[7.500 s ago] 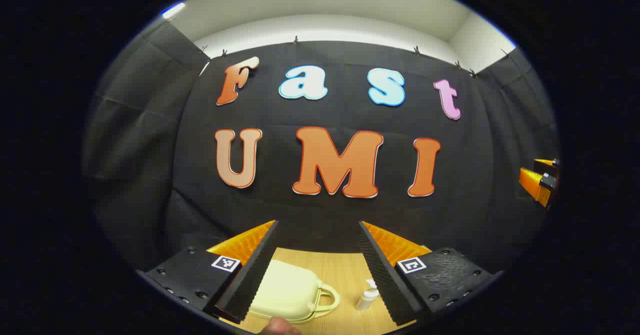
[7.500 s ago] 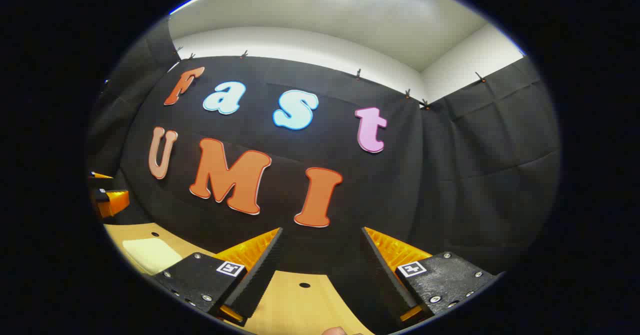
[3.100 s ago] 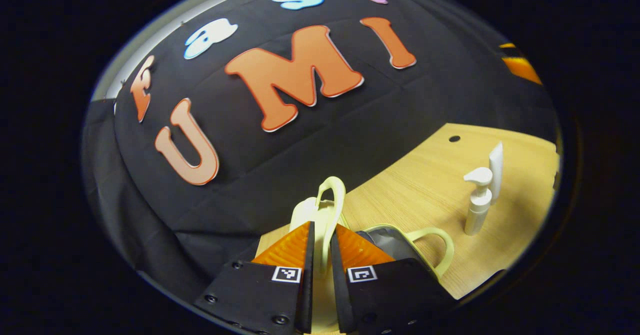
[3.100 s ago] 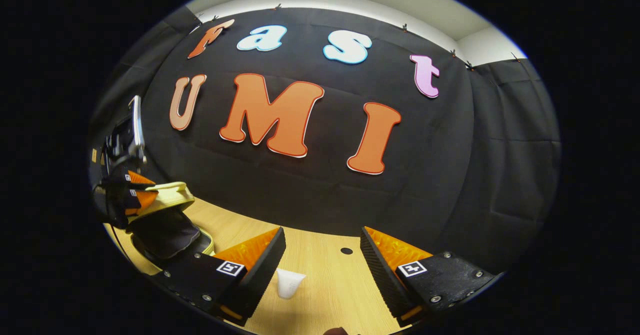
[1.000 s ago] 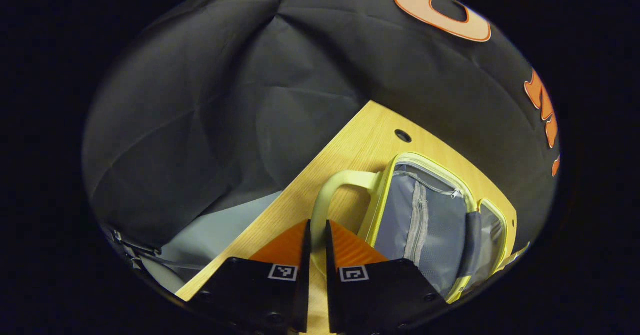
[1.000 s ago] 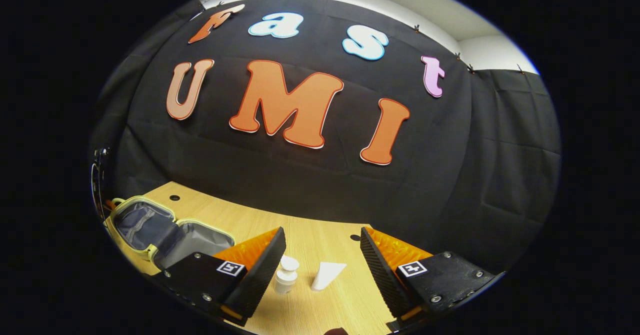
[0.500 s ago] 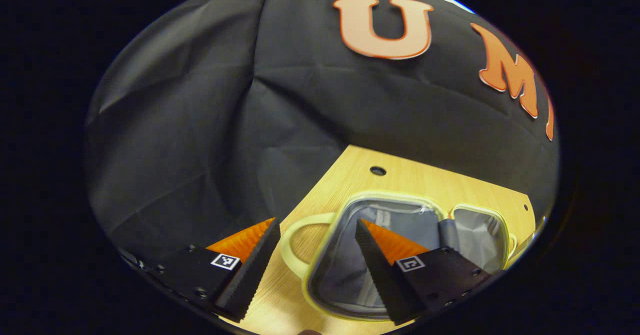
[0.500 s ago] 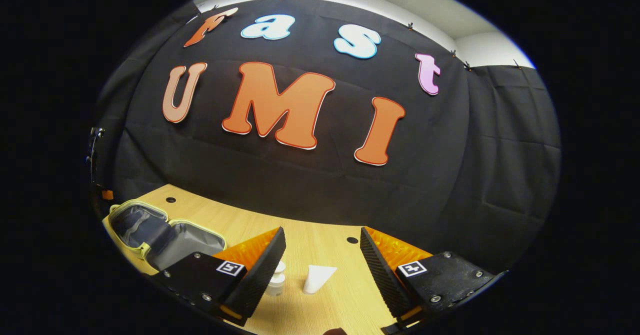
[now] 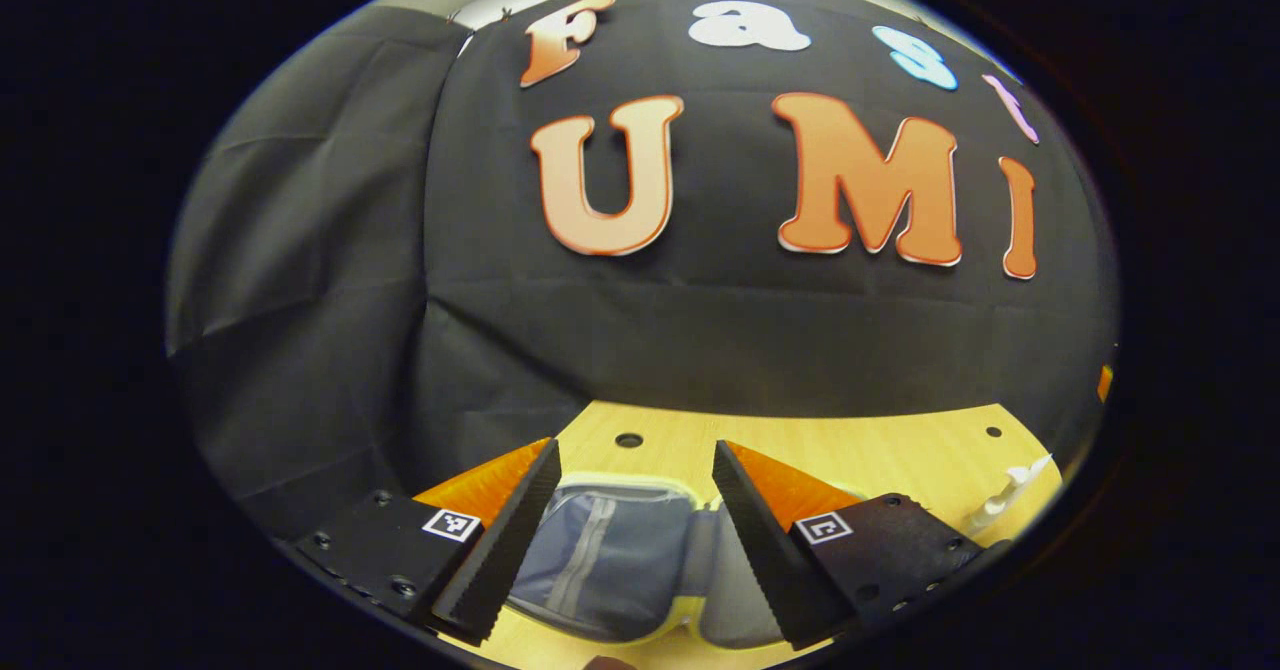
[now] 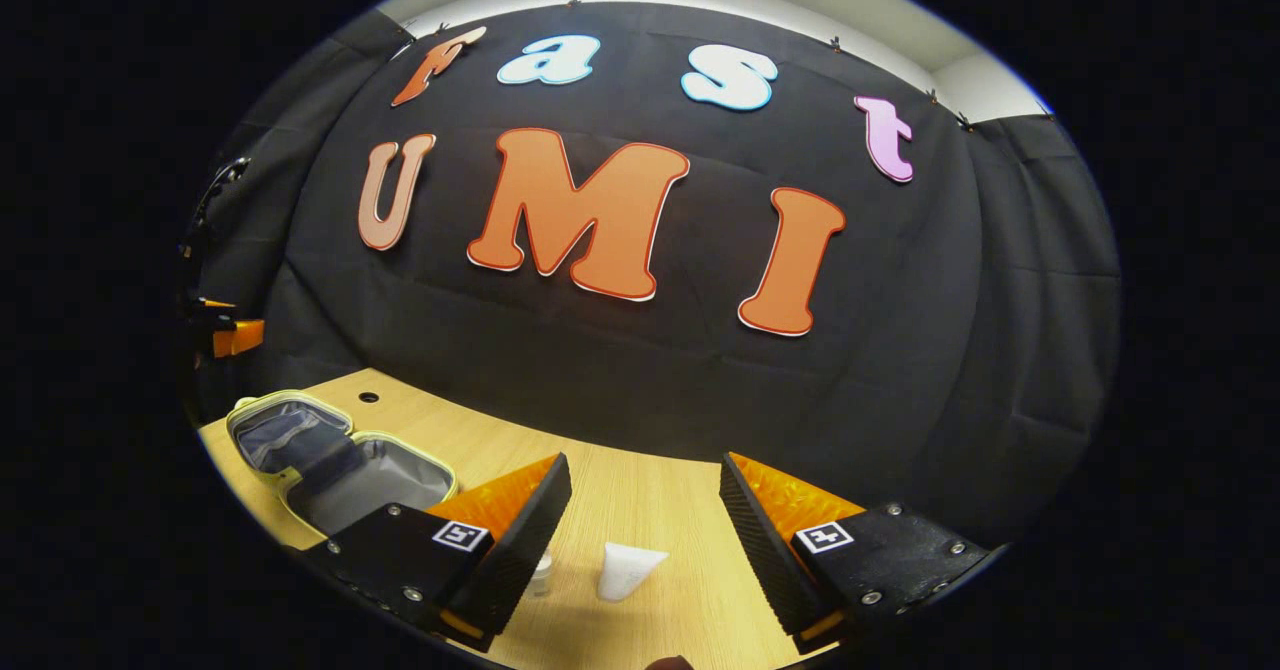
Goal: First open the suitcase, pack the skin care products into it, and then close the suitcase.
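The pale yellow suitcase [image 9: 610, 555] lies open and flat on the wooden table [image 9: 860, 450], its grey zipped lining facing up. My left gripper [image 9: 634, 447] hangs open just above it with nothing between its fingers. In the right gripper view the open suitcase [image 10: 330, 455] sits at the left of the table. My right gripper [image 10: 645, 462] is open, low over the table. A white tube [image 10: 628, 568] lies between its fingers without touching them. A pump bottle [image 10: 541, 572] is half hidden behind its left finger. The white skin care products [image 9: 1005, 495] also show at the left gripper view's right edge.
Small round holes [image 9: 629, 440] mark the table [image 10: 620, 490] near its back edge, against the black cloth wall. The left gripper [image 10: 225, 335] shows at the far left of the right gripper view, above the suitcase.
My left gripper let go of the suitcase's handle, opened, and swung round to face the back wall above the opened case. My right gripper shifted slightly; the bottle slid behind its left finger.
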Motion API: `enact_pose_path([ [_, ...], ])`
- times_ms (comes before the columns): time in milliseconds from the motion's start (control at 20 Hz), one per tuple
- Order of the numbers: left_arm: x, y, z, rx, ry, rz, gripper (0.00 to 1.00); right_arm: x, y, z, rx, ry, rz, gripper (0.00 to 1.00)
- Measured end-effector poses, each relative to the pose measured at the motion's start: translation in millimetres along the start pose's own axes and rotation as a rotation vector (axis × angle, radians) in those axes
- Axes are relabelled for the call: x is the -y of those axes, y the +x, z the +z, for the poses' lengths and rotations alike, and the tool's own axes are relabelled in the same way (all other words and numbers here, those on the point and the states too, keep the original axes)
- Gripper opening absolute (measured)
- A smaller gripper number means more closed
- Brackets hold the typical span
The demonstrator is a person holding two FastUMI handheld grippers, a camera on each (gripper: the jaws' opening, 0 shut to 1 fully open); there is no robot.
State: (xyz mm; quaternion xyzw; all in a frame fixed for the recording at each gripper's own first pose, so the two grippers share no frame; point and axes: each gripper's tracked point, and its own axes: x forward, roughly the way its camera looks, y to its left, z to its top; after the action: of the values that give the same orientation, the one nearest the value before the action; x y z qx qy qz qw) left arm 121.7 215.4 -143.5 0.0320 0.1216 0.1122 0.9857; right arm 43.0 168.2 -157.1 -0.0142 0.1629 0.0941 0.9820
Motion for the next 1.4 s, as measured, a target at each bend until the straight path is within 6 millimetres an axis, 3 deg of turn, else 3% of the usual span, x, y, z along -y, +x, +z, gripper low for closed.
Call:
enact_pose_path([
  [150, 54.8, -20.1, 14.1, 0.059, 0.012, -0.053, 0.96, 6.9, 3.3, -3.8, 0.018, 0.009, 0.031, 0.96],
  [300, 113.6, -42.8, 31.1, 0.103, 0.034, -0.13, 0.98, 10.8, 6.5, -20.8, 0.005, 0.021, 0.069, 0.96],
  [500, 175.8, -61.1, 26.5, 0.119, 0.077, -0.223, 0.98, 19.7, 8.1, -44.2, -0.035, 0.015, 0.093, 0.96],
  [600, 221.2, -66.8, 6.3, 0.076, 0.088, -0.319, 0.98, 28.1, 9.2, -54.2, -0.054, 0.015, 0.099, 0.96],
  [750, 261.4, -70.6, -24.0, 0.003, 0.12, -0.406, 0.98, 38.6, 9.6, -63.8, -0.074, 0.011, 0.097, 0.96],
  [900, 297.4, -73.0, -68.4, -0.094, 0.12, -0.493, 0.98, 49.4, 5.9, -73.8, -0.096, 0.007, 0.098, 0.96],
  [1400, 352.3, -62.0, -182.9, -0.321, 0.265, -0.614, 0.98, 75.2, -4.2, -97.3, -0.138, -0.011, 0.092, 0.96],
])
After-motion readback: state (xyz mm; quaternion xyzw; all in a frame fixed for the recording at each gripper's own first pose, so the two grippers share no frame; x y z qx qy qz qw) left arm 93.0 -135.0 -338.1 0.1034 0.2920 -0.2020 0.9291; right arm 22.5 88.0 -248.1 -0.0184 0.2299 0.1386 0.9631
